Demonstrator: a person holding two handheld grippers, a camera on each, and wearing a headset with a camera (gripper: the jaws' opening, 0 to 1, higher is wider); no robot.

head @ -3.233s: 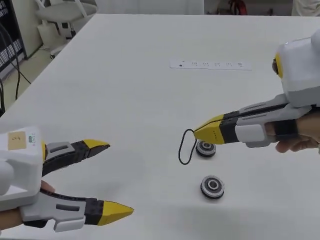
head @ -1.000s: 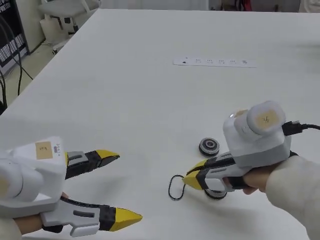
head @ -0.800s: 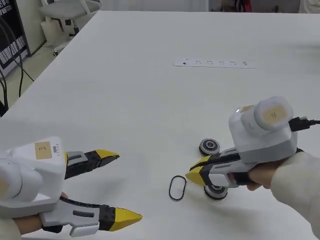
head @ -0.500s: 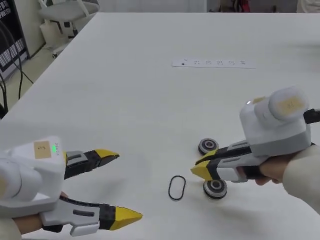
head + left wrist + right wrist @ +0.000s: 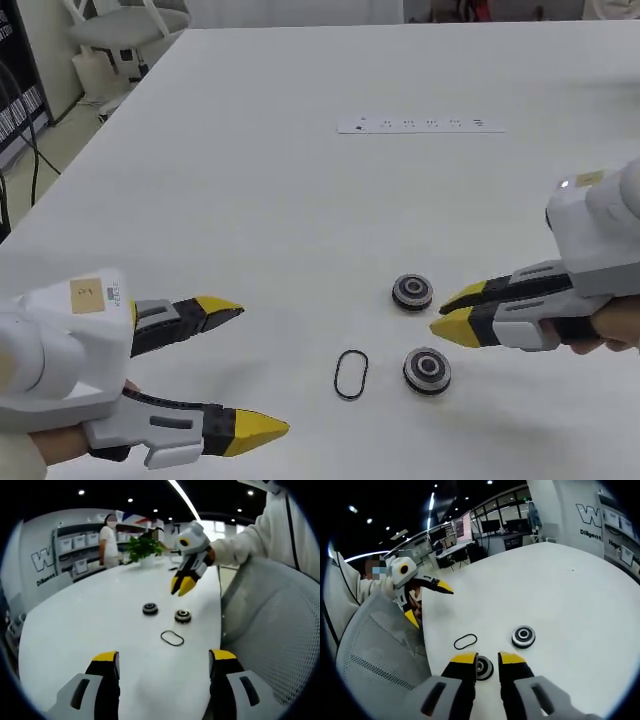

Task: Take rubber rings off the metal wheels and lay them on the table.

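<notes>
Fingers (image 5: 245,430) of the left gripper (image 5: 262,370) stood spread wide and empty above the white table (image 5: 300,200). One black rubber ring (image 5: 351,374) lay flat at 9 o'clock of the nearer metal wheel (image 5: 427,369), just beside it. A second wheel (image 5: 412,291) sat at its 12 o'clock. At 3 o'clock the right gripper (image 5: 440,314) hovered, jaws slightly parted, grasping nothing.

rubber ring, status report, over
Left claw open, empty. Right claw slightly open, empty, beside near wheel and far wheel. One rubber ring flat on table. Nothing blocking.
</notes>
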